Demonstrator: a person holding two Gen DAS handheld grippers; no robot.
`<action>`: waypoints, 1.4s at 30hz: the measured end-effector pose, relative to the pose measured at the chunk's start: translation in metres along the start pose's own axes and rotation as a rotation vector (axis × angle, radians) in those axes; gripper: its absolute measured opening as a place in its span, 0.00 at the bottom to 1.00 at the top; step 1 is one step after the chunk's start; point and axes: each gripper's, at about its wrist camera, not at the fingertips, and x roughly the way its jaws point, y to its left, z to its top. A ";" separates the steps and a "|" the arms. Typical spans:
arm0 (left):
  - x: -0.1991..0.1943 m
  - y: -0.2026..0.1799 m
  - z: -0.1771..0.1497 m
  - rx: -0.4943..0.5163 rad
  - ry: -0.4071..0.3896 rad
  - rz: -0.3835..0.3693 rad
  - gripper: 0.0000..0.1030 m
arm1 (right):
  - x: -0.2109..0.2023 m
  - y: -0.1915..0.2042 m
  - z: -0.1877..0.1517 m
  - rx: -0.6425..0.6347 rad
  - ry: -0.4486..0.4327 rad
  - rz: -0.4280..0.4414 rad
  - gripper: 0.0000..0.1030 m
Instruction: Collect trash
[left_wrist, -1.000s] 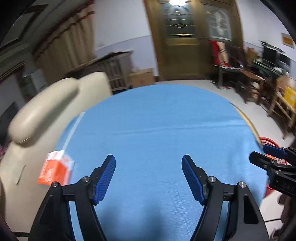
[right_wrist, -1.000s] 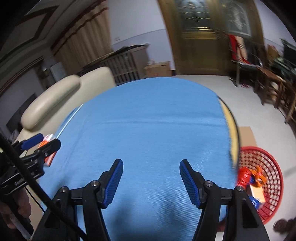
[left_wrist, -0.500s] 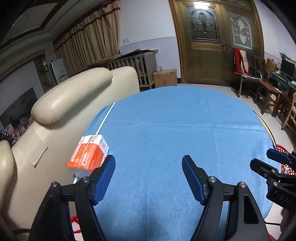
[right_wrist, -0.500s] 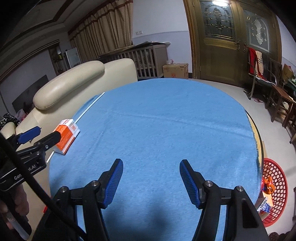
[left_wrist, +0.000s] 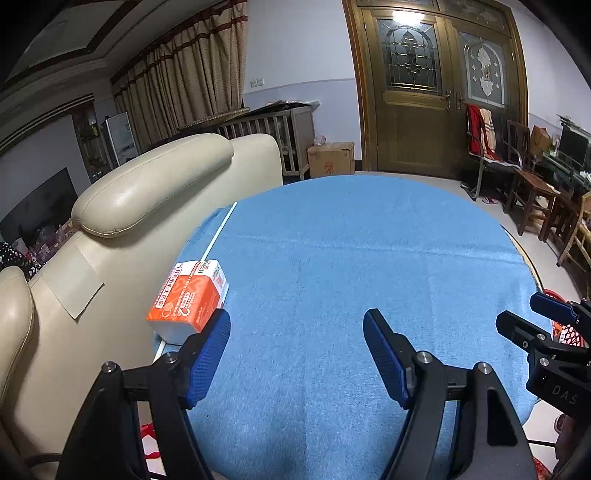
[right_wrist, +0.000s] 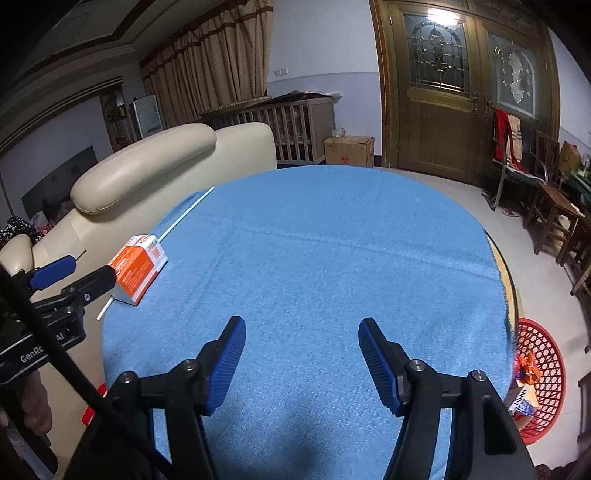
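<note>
Orange/white carton lies flat on the bench near its left edge, just ahead-left of the left tongs, partly behind their left pad; nothing btwn the pads. A thin white stick runs along the same edge, passing under/behind the carton.

Left tongs released, empty. Right tongs also released, empty, over bare blue cloth; carton well off to their left.

Red mesh basket on the floor, right of right tongs, below bench edge; holds an orange wrapper and small boxes.

Cream sofa hugs the bench's left edge. Bench ahead of both tongs is open.
</note>
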 end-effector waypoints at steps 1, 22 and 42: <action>-0.001 0.000 0.000 -0.001 -0.001 -0.004 0.73 | -0.002 -0.001 0.000 -0.001 -0.005 -0.005 0.66; -0.033 -0.002 -0.003 -0.005 -0.058 0.014 0.73 | -0.036 -0.010 -0.009 0.018 -0.059 -0.012 0.66; -0.031 -0.002 -0.003 -0.005 -0.047 0.019 0.73 | -0.040 -0.016 -0.010 0.029 -0.061 -0.012 0.66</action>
